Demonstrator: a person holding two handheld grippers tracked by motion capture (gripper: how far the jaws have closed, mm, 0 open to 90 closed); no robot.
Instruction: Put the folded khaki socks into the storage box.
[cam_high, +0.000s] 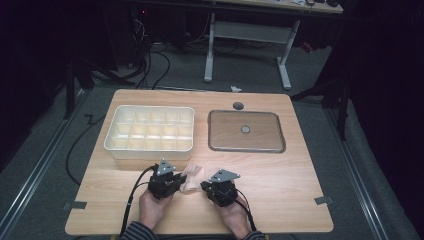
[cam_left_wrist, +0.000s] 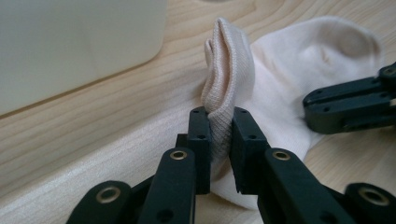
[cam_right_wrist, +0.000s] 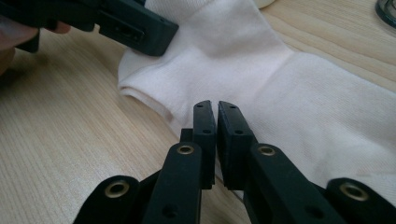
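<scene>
Compartment box (cam_high: 149, 131), lidded tray (cam_high: 246, 131) (side by side), wooden table (cam_high: 290, 190)

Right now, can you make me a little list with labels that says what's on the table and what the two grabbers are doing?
Table: light wooden table
Sock: pale sock lying at the near edge, between the two grippers
Left gripper: left gripper shut on a raised fold of the sock
Right gripper: right gripper shut on the sock's edge
Box: cream box with many small compartments, at the back left
Tray: shallow tray with a dark rim, at the back right, beside the box
Hands: one on each gripper, coming from the near side
</scene>
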